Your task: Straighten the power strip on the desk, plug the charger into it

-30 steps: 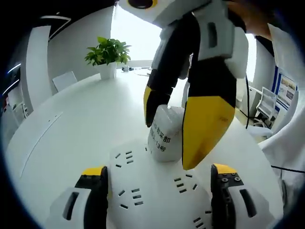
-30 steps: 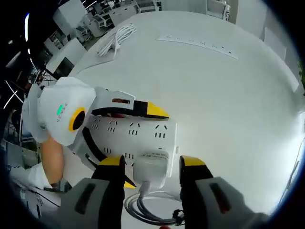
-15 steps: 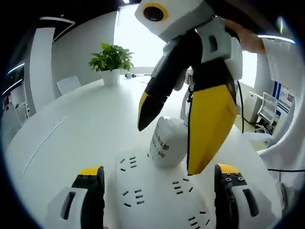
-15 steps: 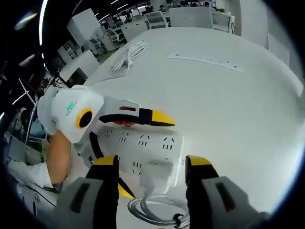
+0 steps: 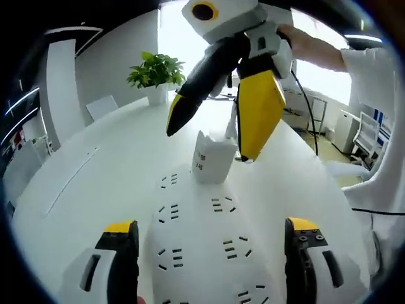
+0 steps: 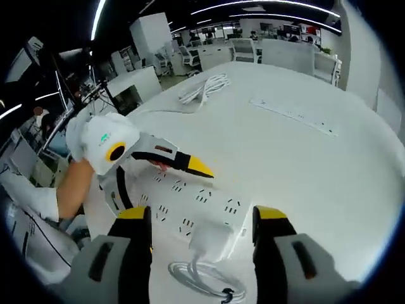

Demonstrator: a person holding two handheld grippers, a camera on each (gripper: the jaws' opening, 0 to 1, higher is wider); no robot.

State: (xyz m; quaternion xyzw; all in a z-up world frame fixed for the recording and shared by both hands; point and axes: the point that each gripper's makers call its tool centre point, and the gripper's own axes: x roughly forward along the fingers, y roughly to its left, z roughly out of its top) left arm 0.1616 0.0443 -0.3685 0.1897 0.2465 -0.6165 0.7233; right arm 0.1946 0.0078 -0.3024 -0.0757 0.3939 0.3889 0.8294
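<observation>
Left gripper view: the left gripper (image 5: 209, 256) straddles the strip (image 5: 202, 240) on the desk (image 5: 95, 183), jaws wide, gripping nothing. Above the plugged-in charger (image 5: 212, 158), the right gripper (image 5: 212, 136) hangs spread, clear of it.

A white power strip (image 5: 202, 247) with rows of sockets lies flat on the white surface (image 5: 101, 183), a white labelled charger (image 5: 212, 159) standing plugged upright at its far end, cable coiled beside it.
</observation>
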